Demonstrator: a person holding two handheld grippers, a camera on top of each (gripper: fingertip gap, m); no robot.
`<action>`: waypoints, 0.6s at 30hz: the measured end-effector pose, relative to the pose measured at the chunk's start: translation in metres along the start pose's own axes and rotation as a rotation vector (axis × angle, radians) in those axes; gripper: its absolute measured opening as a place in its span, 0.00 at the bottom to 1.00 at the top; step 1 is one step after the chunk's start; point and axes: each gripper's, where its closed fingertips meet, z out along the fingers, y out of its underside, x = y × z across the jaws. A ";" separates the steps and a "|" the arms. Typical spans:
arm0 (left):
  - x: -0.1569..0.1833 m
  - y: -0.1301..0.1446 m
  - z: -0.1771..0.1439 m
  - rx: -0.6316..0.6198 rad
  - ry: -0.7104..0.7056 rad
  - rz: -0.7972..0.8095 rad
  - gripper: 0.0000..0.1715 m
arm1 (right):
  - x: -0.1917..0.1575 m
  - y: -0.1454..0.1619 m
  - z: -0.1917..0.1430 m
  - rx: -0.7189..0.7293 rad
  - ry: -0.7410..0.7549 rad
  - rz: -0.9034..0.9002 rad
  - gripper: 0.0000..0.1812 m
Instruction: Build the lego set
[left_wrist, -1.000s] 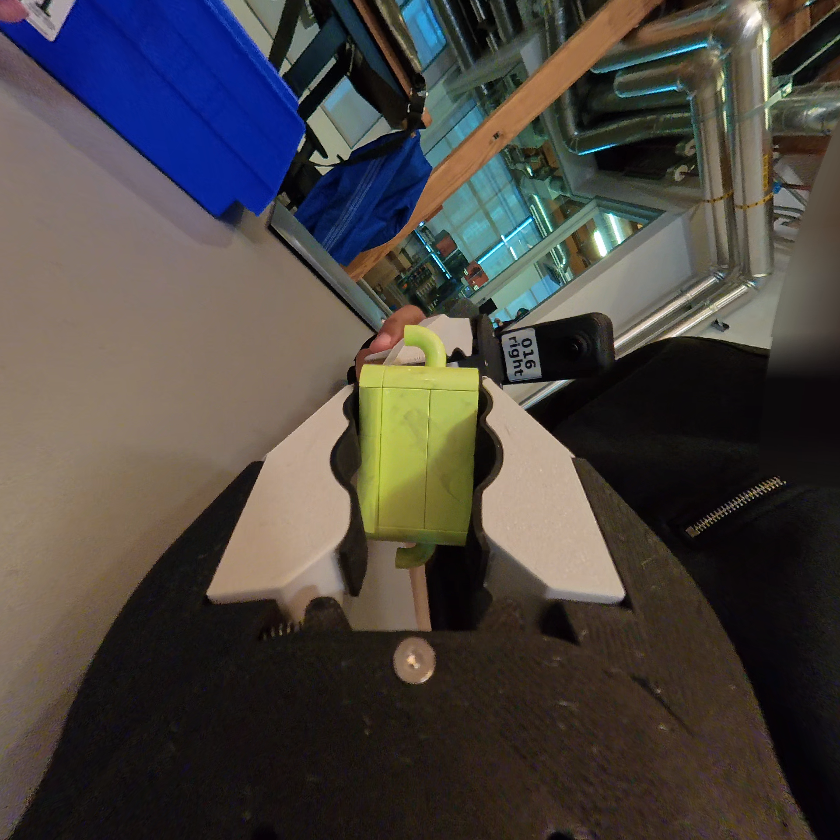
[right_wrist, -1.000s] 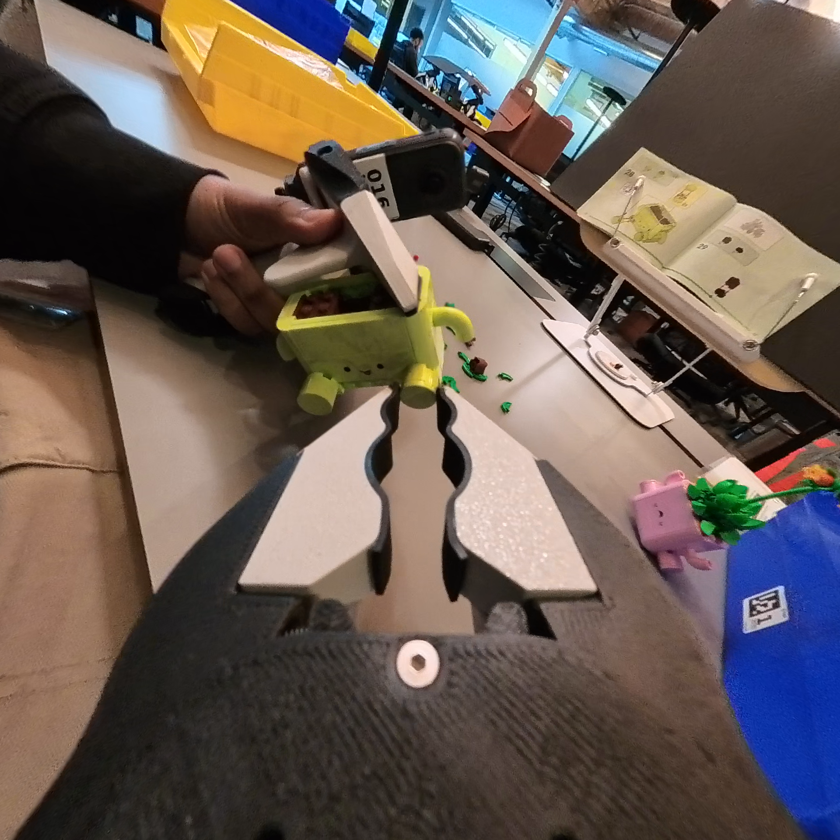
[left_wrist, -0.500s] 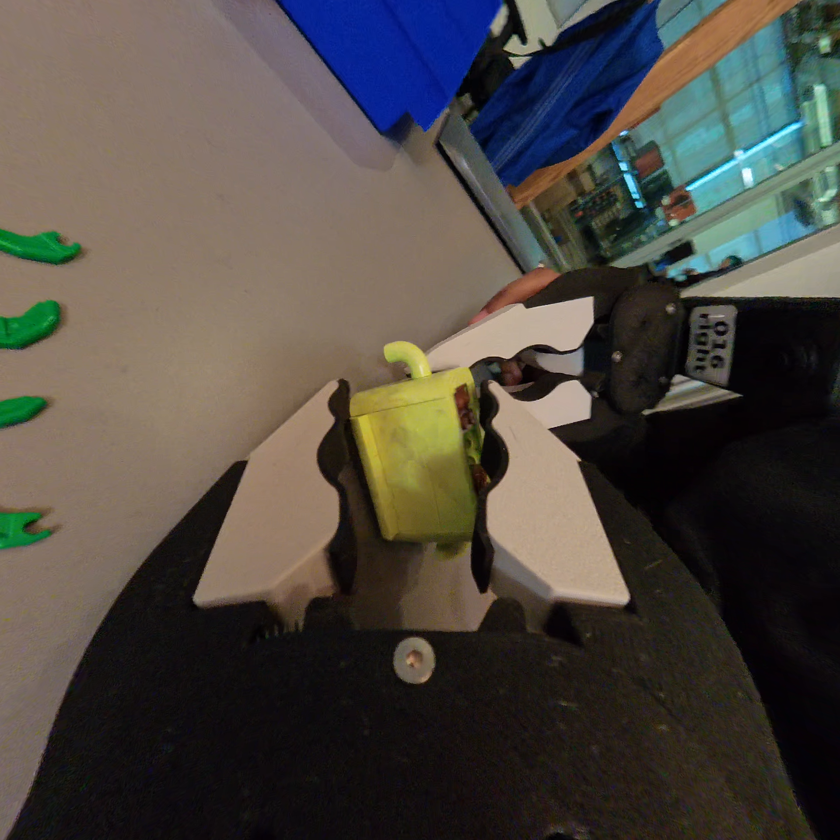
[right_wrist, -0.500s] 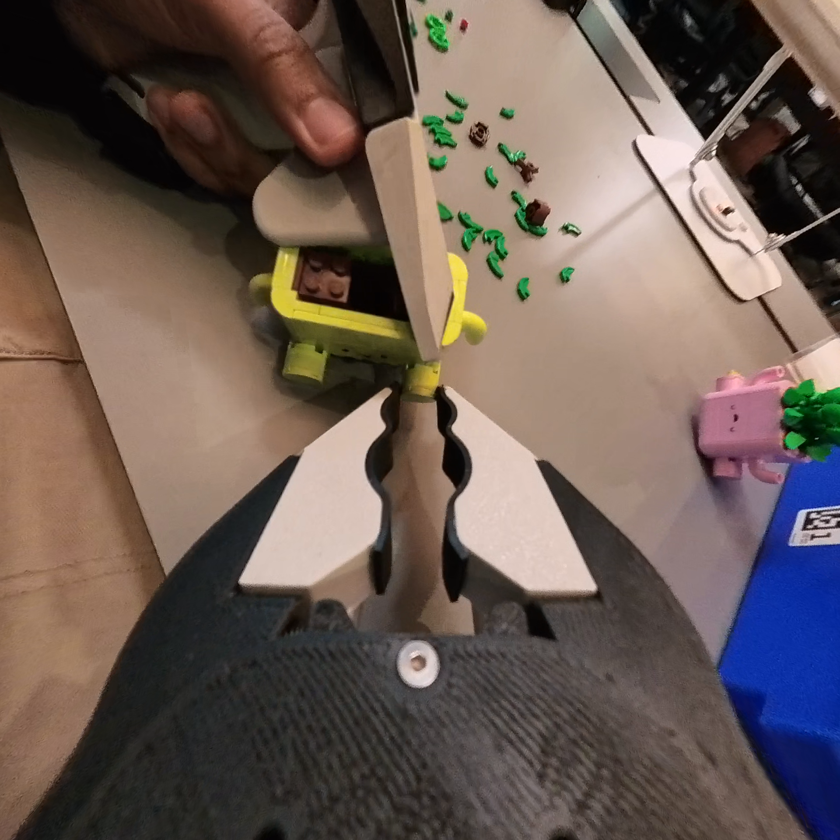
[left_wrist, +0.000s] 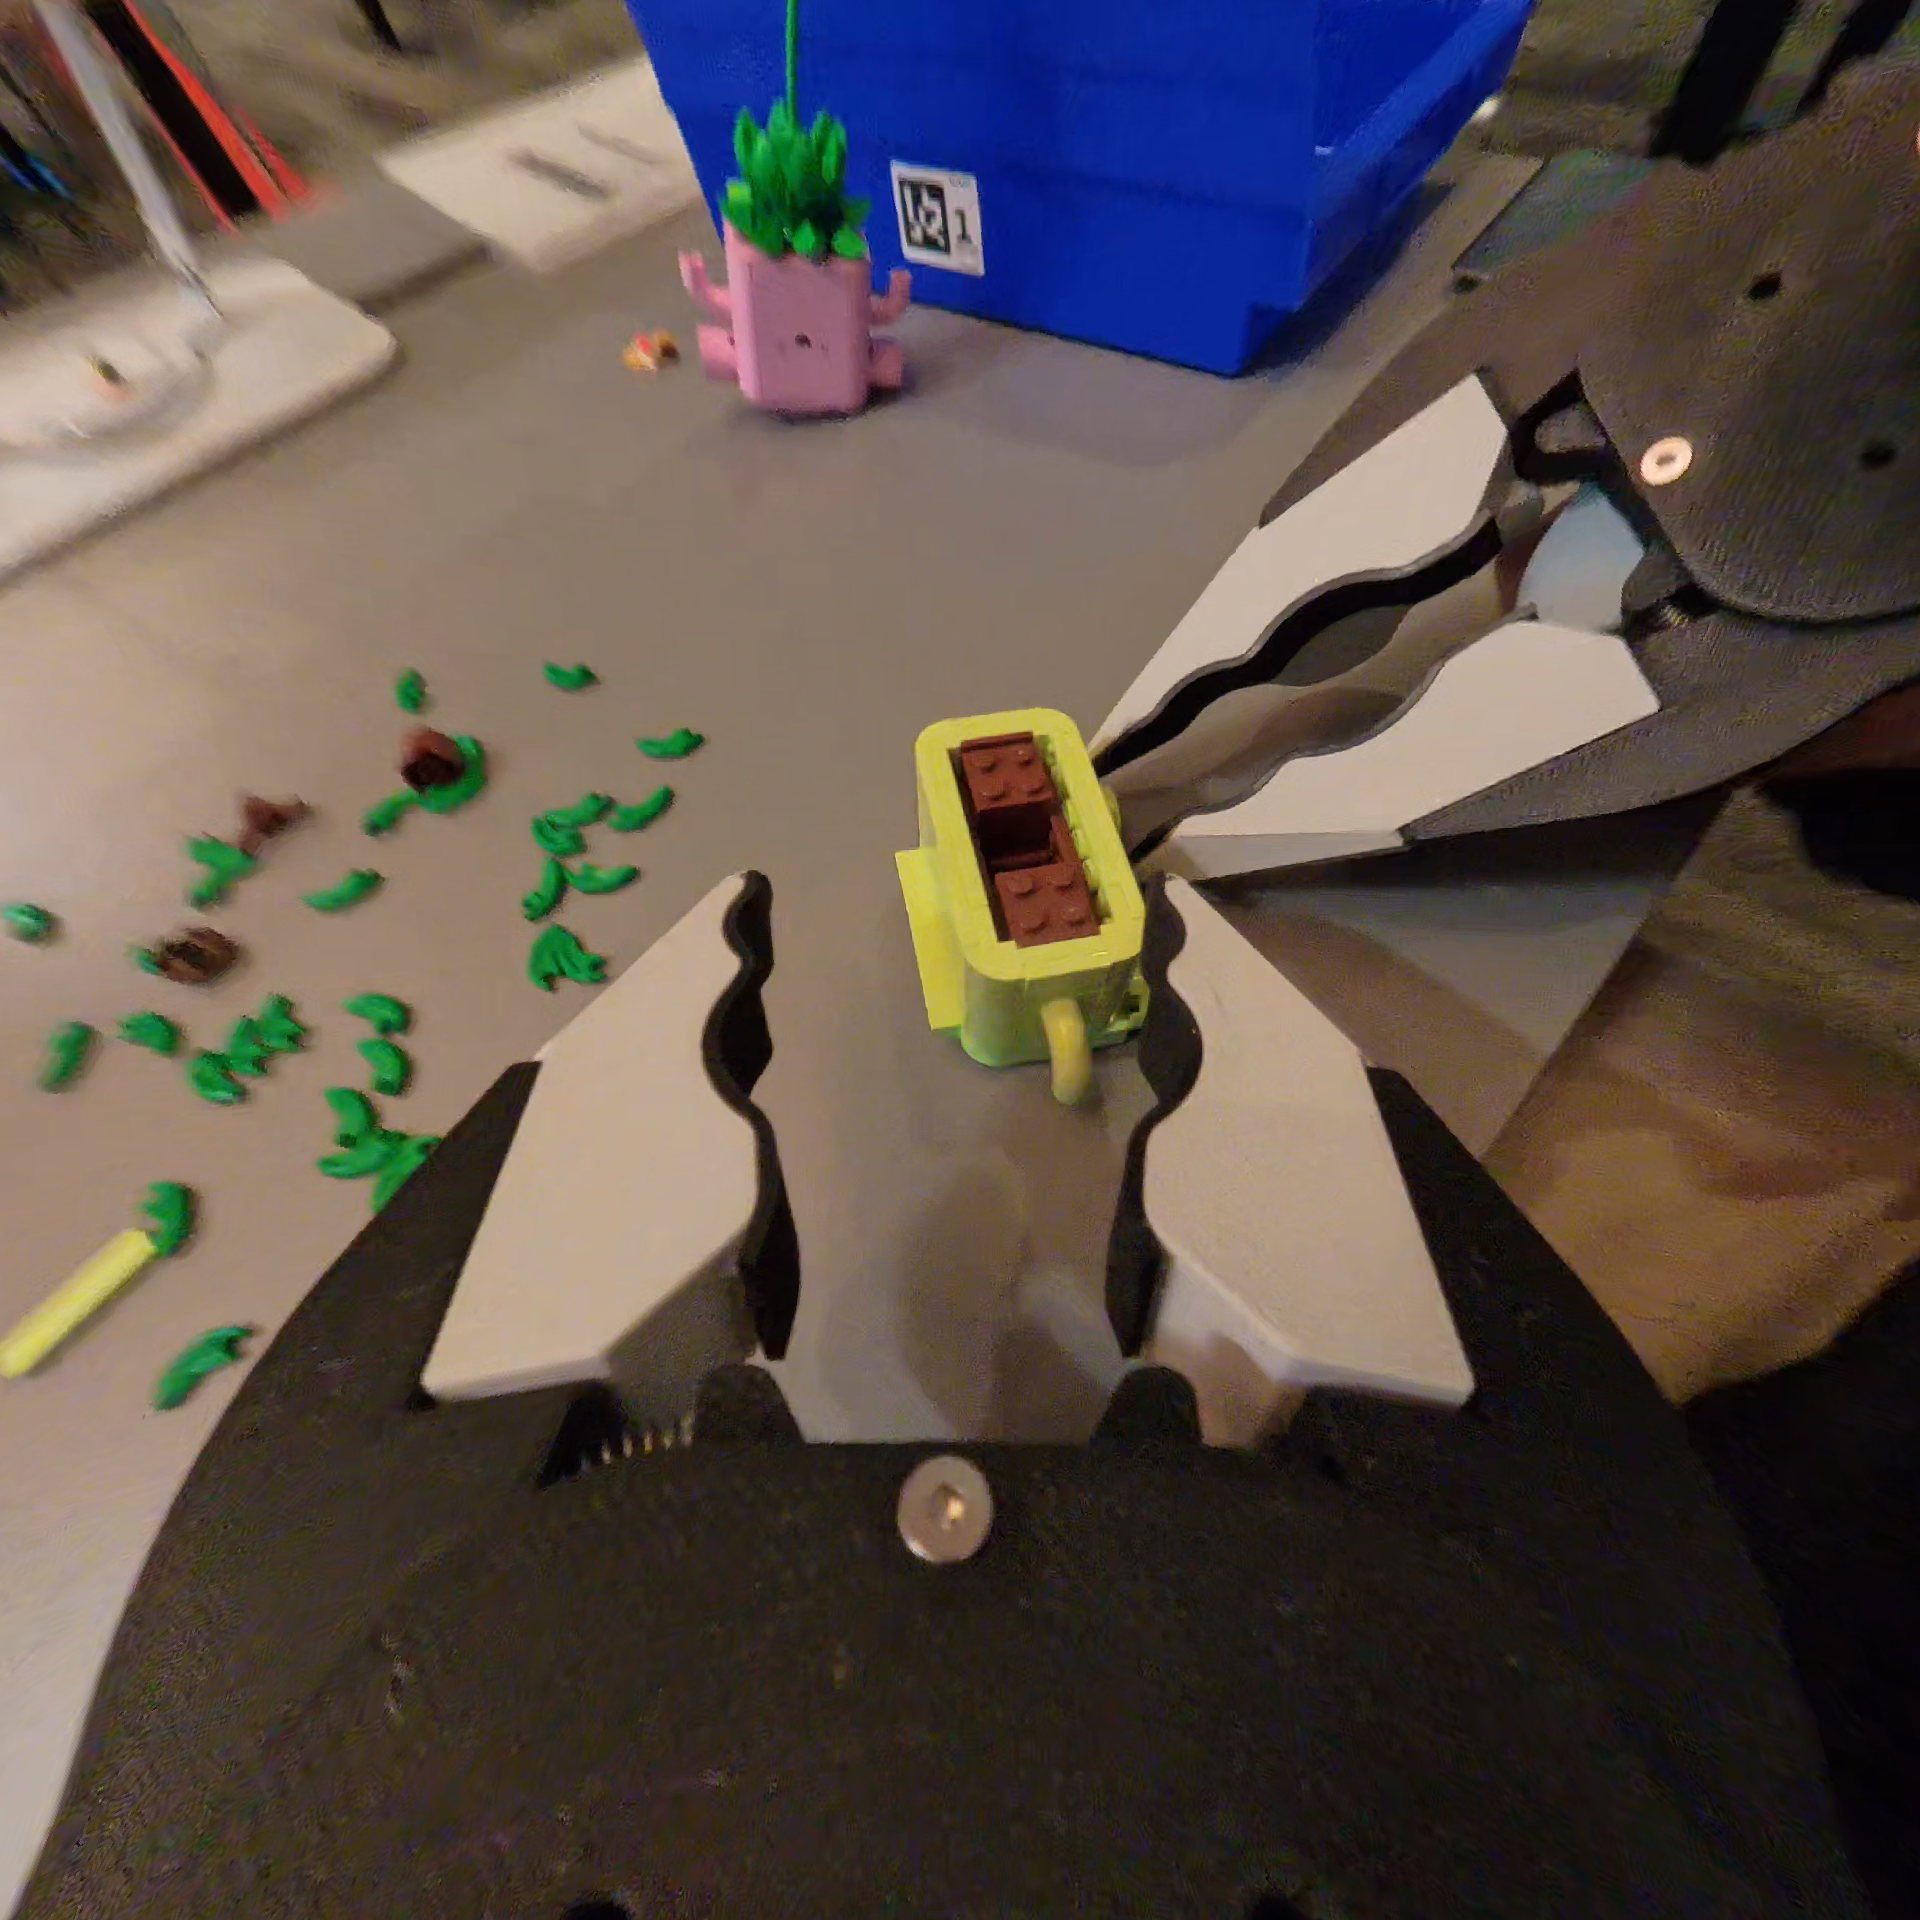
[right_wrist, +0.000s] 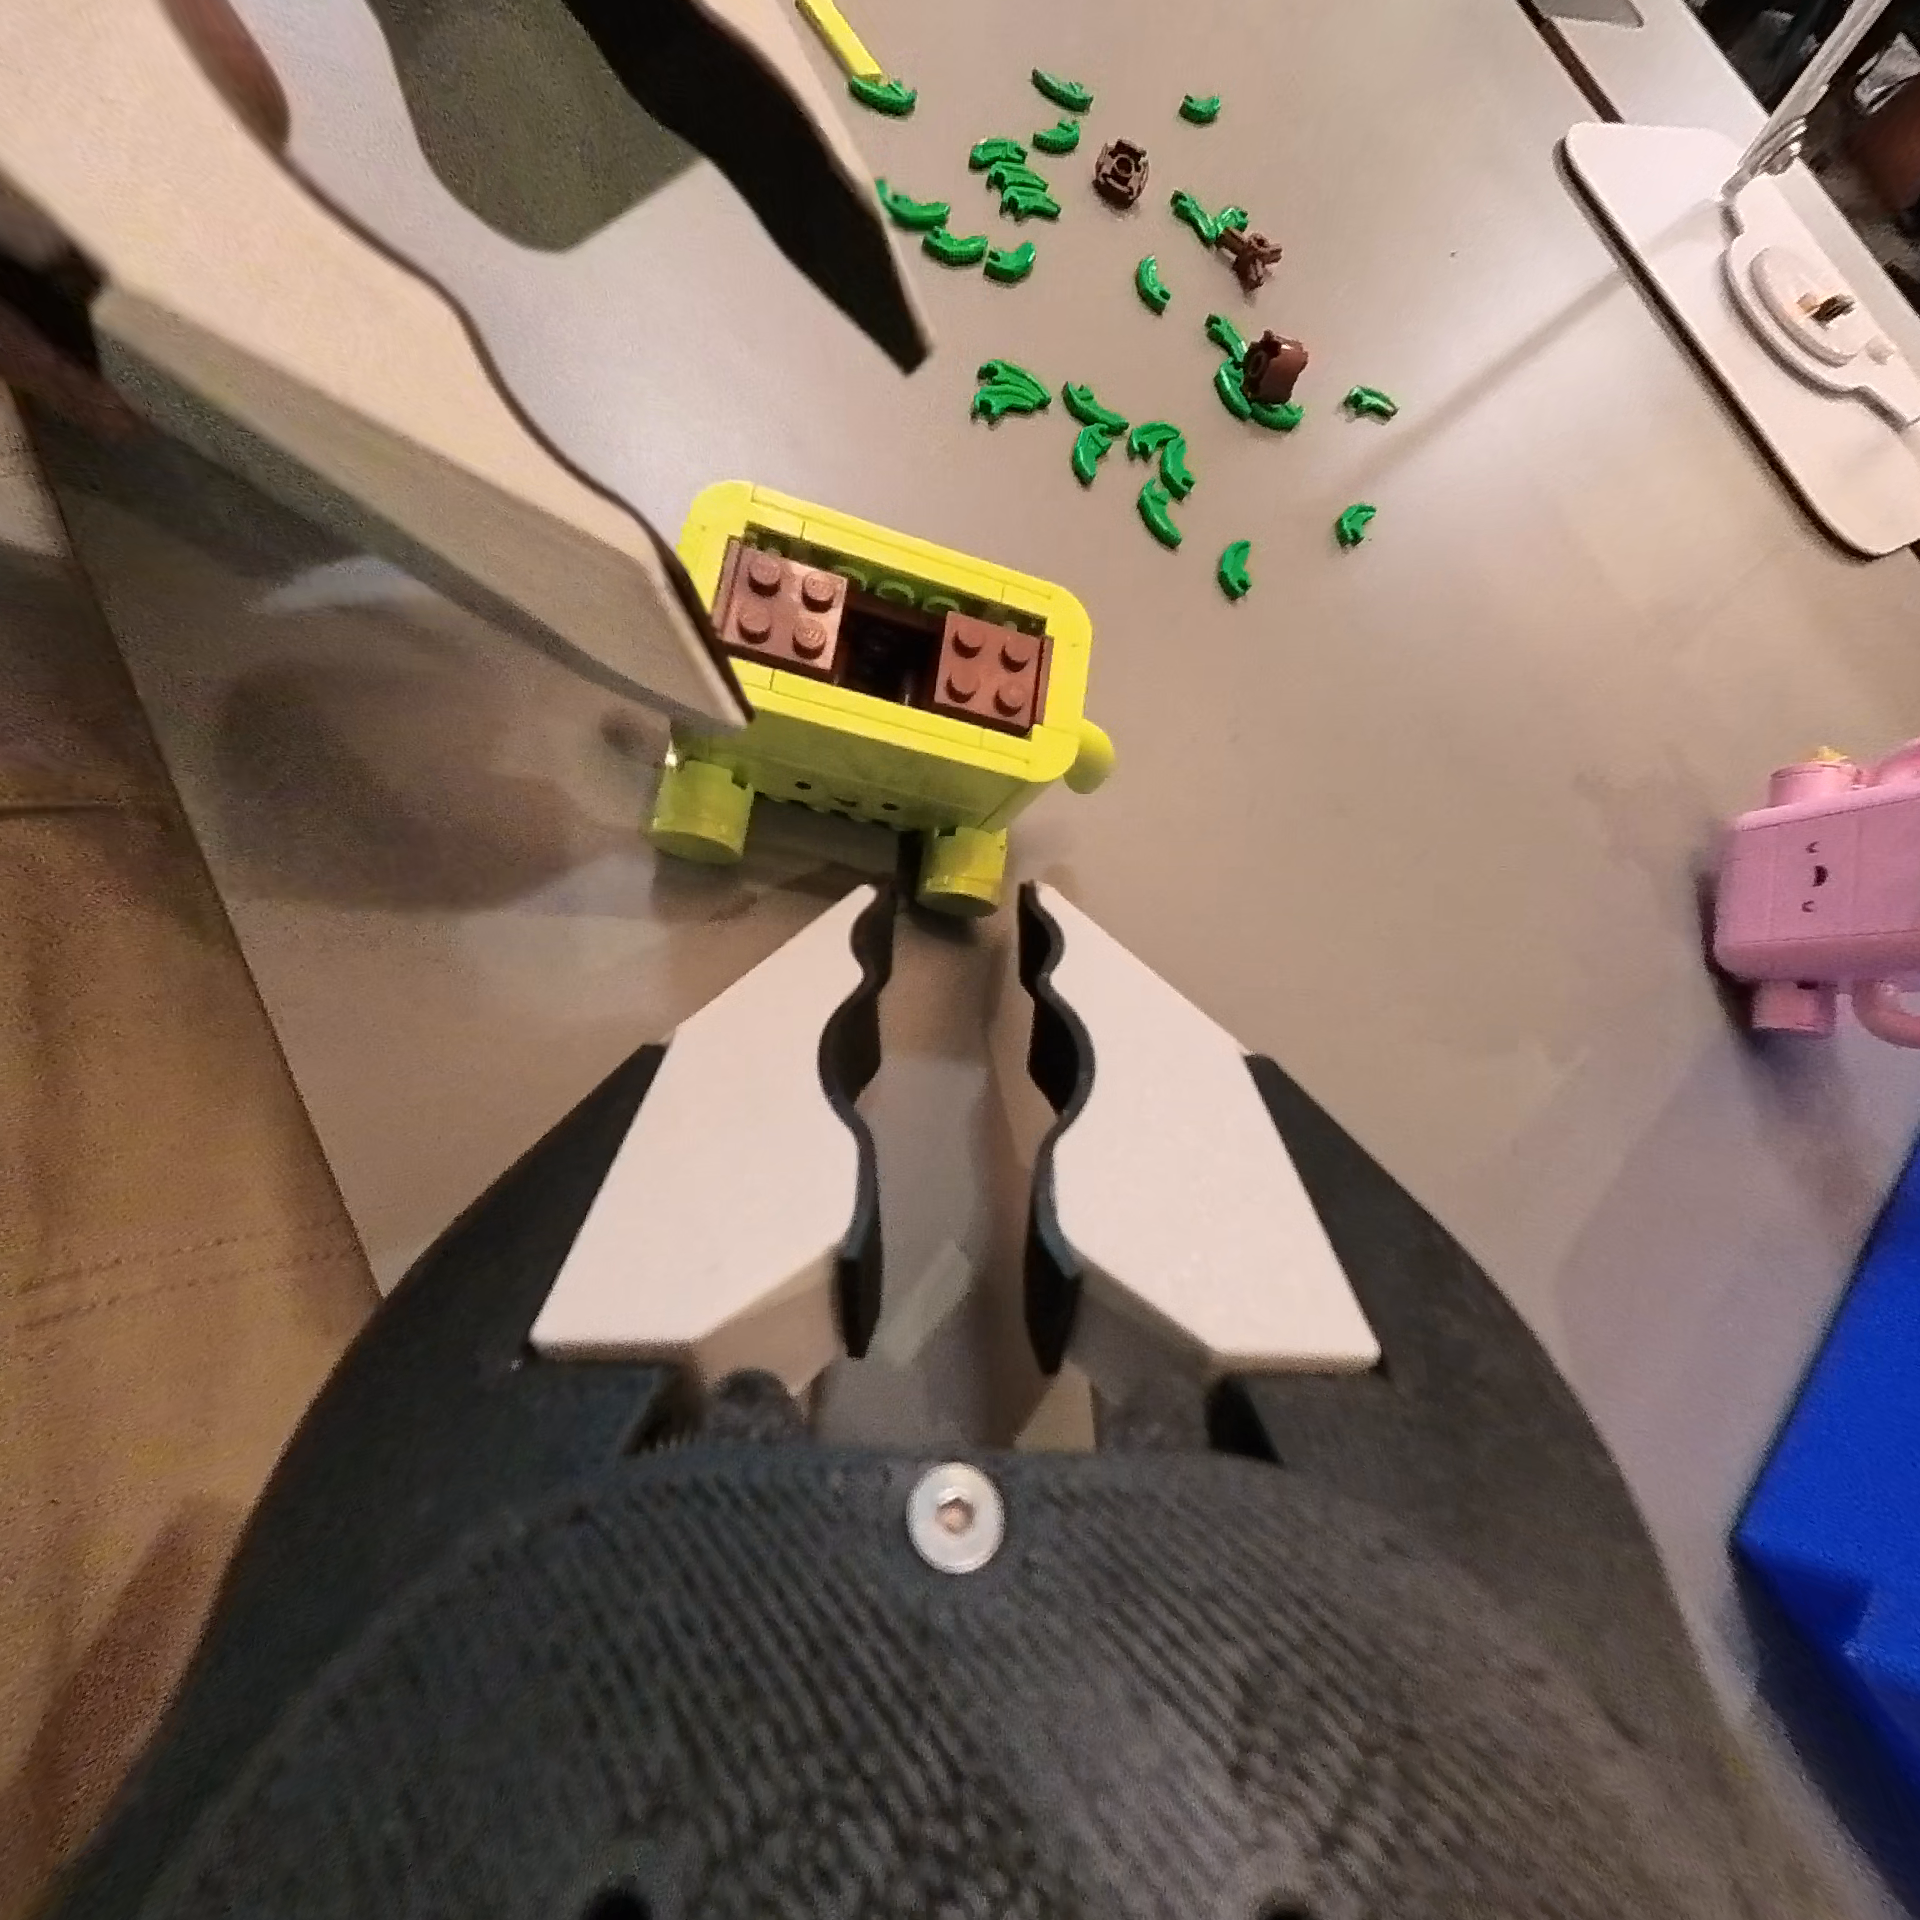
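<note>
A lime-green lego pot (left_wrist: 1023, 992) with feet and curved arms stands upright on the grey table. Two brown bricks (right_wrist: 774, 618) sit in its open top with a gap between them. My left gripper (left_wrist: 956, 883) is open around the pot, which stands close to its right finger; in the right wrist view one of its fingers (right_wrist: 416, 416) touches the pot's (right_wrist: 883, 758) left end. My right gripper (right_wrist: 958, 894) is narrowly open and empty, its tips just in front of one foot. It also shows in the left wrist view (left_wrist: 1117, 810), beside the pot.
Several loose green leaf pieces (left_wrist: 561, 831) and small brown pieces (left_wrist: 426, 758) are scattered left of the pot. A lime stick (left_wrist: 73, 1299) lies near left. A pink pot figure (left_wrist: 800, 322) stands before a blue bin (left_wrist: 1143, 156). A white stand base (right_wrist: 1714, 260) lies beyond. One gripper's finger ends stand about 6 cm off the other's. To the lime stick (left_wrist: 73, 1299): left tips about 20 cm, right tips about 25 cm.
My left gripper swung the lime pot down from the air onto the table, upright, and opened off it. My right gripper stayed narrowly open close to the pot.
</note>
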 end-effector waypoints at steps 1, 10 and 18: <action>0.002 -0.001 0.001 0.005 -0.024 0.053 0.39 | -0.001 0.000 0.000 0.001 -0.004 -0.002 0.12; -0.006 0.013 0.011 -0.094 0.052 0.026 0.33 | -0.032 -0.003 -0.008 0.032 -0.210 -0.005 0.14; -0.005 0.019 -0.004 -0.077 0.285 0.085 0.42 | -0.021 -0.010 -0.014 0.085 -0.290 0.171 0.26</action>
